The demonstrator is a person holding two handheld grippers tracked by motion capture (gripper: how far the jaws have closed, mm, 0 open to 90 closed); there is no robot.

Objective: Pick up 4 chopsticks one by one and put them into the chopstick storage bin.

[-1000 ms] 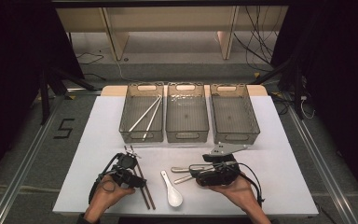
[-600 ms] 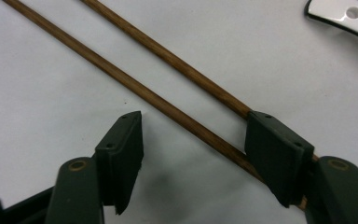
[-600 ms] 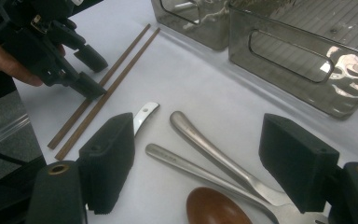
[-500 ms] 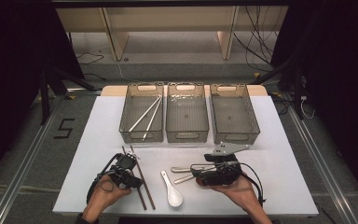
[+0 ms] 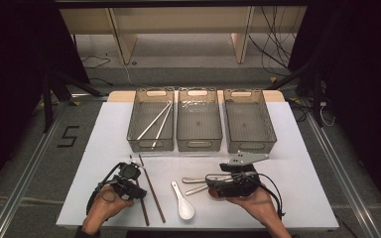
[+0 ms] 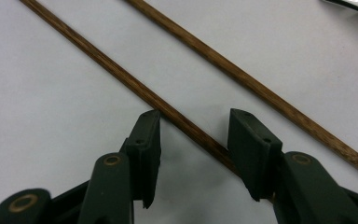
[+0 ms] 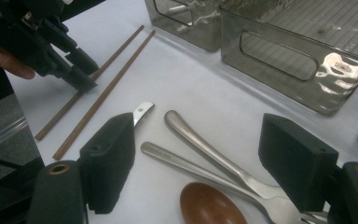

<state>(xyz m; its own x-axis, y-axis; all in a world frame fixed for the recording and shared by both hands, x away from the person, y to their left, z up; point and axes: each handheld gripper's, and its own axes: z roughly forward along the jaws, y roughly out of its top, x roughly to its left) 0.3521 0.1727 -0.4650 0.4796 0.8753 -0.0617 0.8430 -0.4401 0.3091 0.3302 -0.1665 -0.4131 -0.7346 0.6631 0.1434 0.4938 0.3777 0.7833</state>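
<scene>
Two brown wooden chopsticks lie side by side on the white table. My left gripper (image 5: 140, 192) (image 6: 193, 114) points down at them and straddles the nearer chopstick (image 6: 121, 77) (image 5: 146, 215). Its jaws have just been closing and still show a gap on each side of the stick. The other chopstick (image 6: 242, 79) (image 5: 154, 193) lies just beyond. My right gripper (image 5: 211, 184) (image 7: 198, 135) rests wide open over a metal spoon handle (image 7: 200, 144), a metal fork (image 7: 200, 170) and a brown spoon (image 7: 209, 205), holding nothing.
A white ceramic spoon (image 5: 183, 203) lies between the two hands. Three smoky plastic trays stand in a row behind: the left tray (image 5: 150, 91) holds pale chopsticks (image 5: 154, 121), then the middle tray (image 5: 198, 145) and the right tray (image 5: 250, 145).
The left gripper has settled slightly lower over the nearer brown chopstick, its jaws narrower. The right hand and the utensils have not moved.
</scene>
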